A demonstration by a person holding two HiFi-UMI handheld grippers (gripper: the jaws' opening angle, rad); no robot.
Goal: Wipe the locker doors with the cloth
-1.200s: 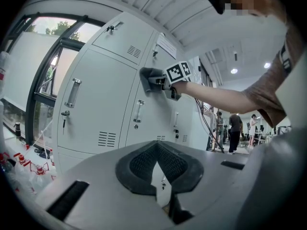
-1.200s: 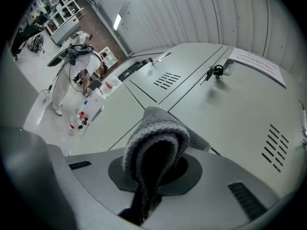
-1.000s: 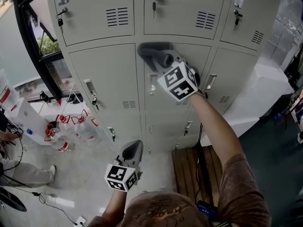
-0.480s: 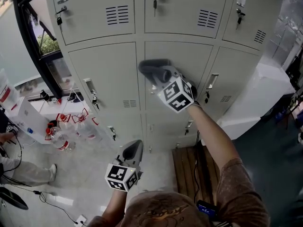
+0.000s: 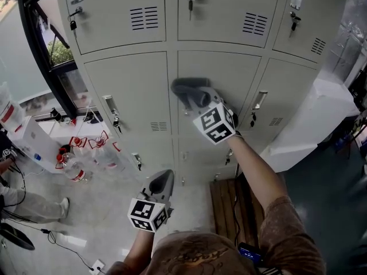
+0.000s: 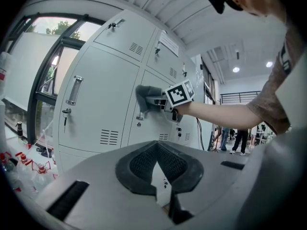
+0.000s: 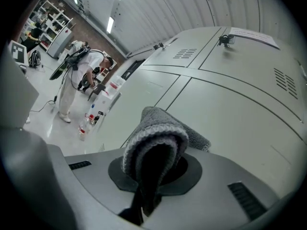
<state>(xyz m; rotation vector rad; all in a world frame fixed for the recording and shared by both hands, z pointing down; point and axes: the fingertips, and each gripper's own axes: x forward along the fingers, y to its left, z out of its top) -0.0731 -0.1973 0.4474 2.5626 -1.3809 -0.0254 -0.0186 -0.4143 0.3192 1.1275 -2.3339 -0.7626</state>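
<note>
Right gripper (image 5: 194,94) clenched on a folded grey cloth (image 5: 184,87) | cloth pressed against the middle locker door (image 5: 235,67), at its left edge (about mid-height) | left gripper (image 5: 161,182) held low, jaws together with nothing between them, clear of the lockers

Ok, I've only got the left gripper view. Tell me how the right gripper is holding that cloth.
Observer: The right gripper is shut on the grey cloth, which is folded over between its jaws.
Operator: Now give me the left gripper's position.
Observer: Head view shows the left gripper low, apart from the lockers.
Operator: Report what's on the floor ahead.
Observer: A wooden pallet lies at the lockers' foot.
</note>
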